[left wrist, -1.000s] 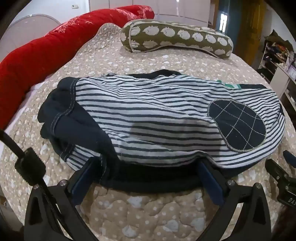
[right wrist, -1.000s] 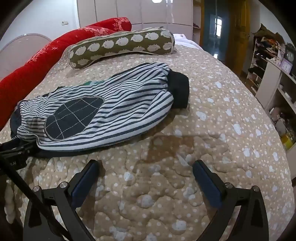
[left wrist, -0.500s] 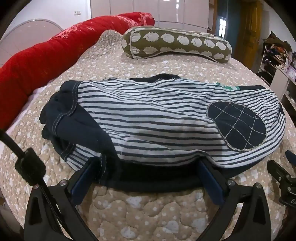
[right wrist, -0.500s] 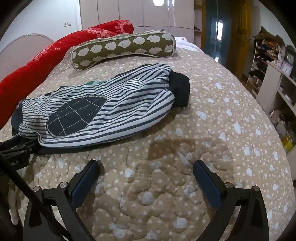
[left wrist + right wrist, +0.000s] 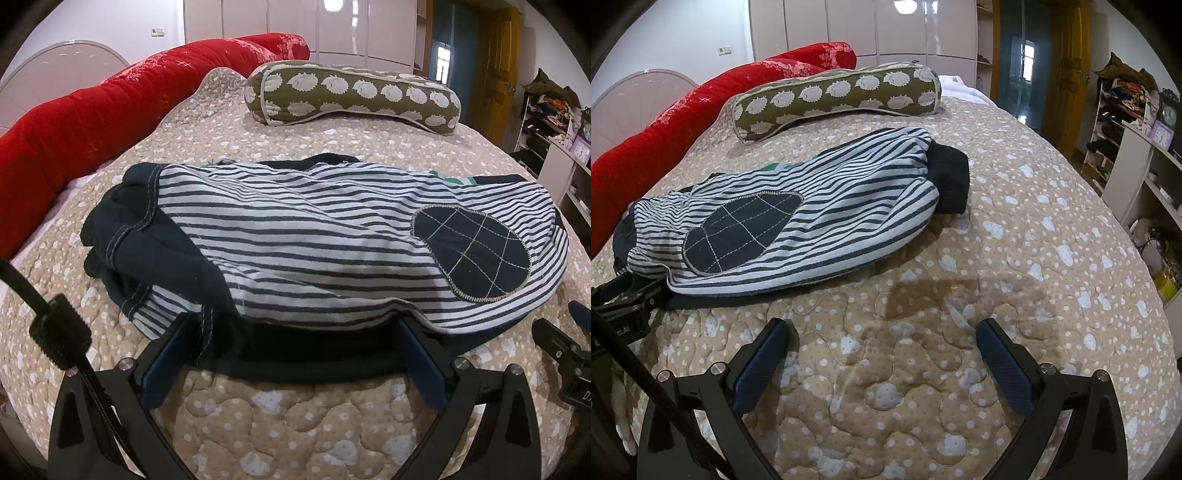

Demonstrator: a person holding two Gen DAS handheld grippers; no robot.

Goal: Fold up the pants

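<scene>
The striped navy-and-white pants (image 5: 303, 243) lie folded lengthwise on the bed, with a dark knee patch (image 5: 472, 254) at the right and the dark waistband at the left. My left gripper (image 5: 295, 332) is open, its fingers straddling the pants' near dark edge, which lies between them. In the right wrist view the pants (image 5: 812, 218) lie ahead to the left, with the dark cuff (image 5: 951, 184) at the far right end. My right gripper (image 5: 882, 339) is open and empty over bare quilt, short of the pants.
The bed has a beige dotted quilt (image 5: 997, 258). A green hedgehog-print bolster (image 5: 351, 96) lies beyond the pants. A red blanket roll (image 5: 92, 122) runs along the left. Shelves (image 5: 1137, 155) stand off the bed's right side. The left gripper's body (image 5: 620, 306) shows at the right view's left edge.
Both grippers have drawn back and risen slightly, so the pants sit a little farther away. The pants have not moved and both grippers stay open.
</scene>
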